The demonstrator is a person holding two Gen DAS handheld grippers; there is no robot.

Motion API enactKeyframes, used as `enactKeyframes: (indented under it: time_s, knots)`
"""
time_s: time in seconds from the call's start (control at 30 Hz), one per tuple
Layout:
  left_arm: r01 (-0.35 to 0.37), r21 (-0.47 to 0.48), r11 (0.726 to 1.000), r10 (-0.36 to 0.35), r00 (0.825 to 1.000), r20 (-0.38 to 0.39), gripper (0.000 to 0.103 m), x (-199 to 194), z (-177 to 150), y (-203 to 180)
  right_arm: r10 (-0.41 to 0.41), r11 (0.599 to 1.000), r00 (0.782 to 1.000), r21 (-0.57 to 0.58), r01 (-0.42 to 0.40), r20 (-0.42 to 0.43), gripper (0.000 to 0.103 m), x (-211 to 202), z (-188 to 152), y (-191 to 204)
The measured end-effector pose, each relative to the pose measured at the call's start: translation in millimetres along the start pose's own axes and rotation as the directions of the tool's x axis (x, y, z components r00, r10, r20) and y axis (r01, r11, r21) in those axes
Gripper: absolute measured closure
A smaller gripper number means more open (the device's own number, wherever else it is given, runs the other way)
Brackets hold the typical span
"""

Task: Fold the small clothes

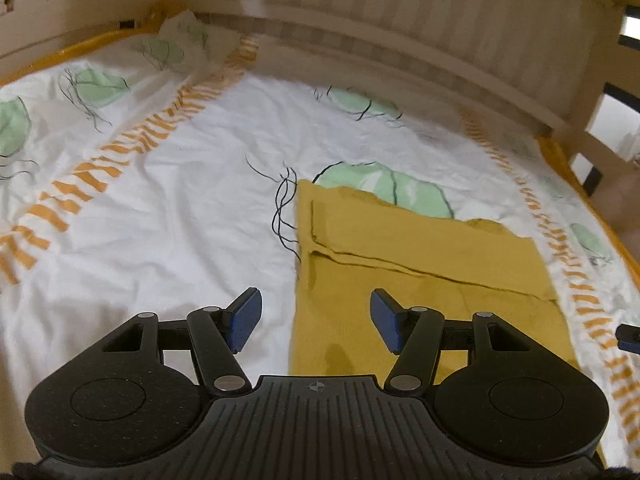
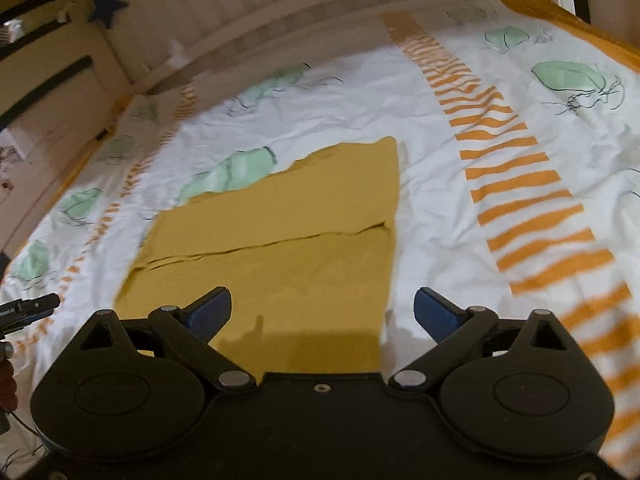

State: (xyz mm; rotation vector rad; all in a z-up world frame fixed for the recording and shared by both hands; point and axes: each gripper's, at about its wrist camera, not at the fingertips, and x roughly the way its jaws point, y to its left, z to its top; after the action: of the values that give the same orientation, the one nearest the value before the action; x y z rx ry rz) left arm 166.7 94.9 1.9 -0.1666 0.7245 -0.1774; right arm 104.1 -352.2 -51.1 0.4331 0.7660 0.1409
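Note:
A mustard-yellow cloth point(image 1: 424, 280) lies flat on the bed, folded over with a seam running across it; it also shows in the right wrist view point(image 2: 304, 248). My left gripper point(image 1: 316, 320) is open and empty, hovering over the cloth's near left edge, its left finger over the sheet. My right gripper point(image 2: 324, 314) is open and empty, hovering over the cloth's near right corner, its right finger over the sheet.
The bed sheet point(image 1: 160, 208) is white with green leaf prints and orange striped bands point(image 2: 516, 184). A wooden headboard point(image 1: 400, 20) and side rails border the bed. A dark blue star point(image 2: 108, 4) hangs on the wall. The other gripper's tip point(image 2: 36, 304) shows at the left edge.

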Motion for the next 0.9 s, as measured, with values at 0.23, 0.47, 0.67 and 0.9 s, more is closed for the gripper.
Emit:
enactKeyframes:
  time_s: [0.23,0.47,0.67,0.9]
  knots:
    - [0.03,0.036,0.999,-0.028,0.998,-0.051,0.045,-37.4,-36.7,-2.0,0.011,0.999,1.0,0.036,-0.011,0.014,0.004,-43.0,-34.6,5.3]
    - [0.017,0.003,1.0,-0.016,0.985,-0.17,0.045,-38.1,-72.5,17.7,0.004,0.997,0.999,0.081,0.0,-0.044,0.004,-56.9,-64.9,-6.4]
    - [0.034,-0.019,0.999,-0.038,0.965,-0.258,0.045,-31.1,-87.9,33.2,0.011,0.995,0.994,0.102,0.0,-0.109,0.004,-55.5,-78.3,-14.2]
    - [0.072,-0.025,0.997,-0.076,0.934,-0.349,0.045,-12.6,-106.1,36.6,0.03,0.983,0.978,0.181,0.009,-0.208,0.004,-40.2,-91.2,-28.9]
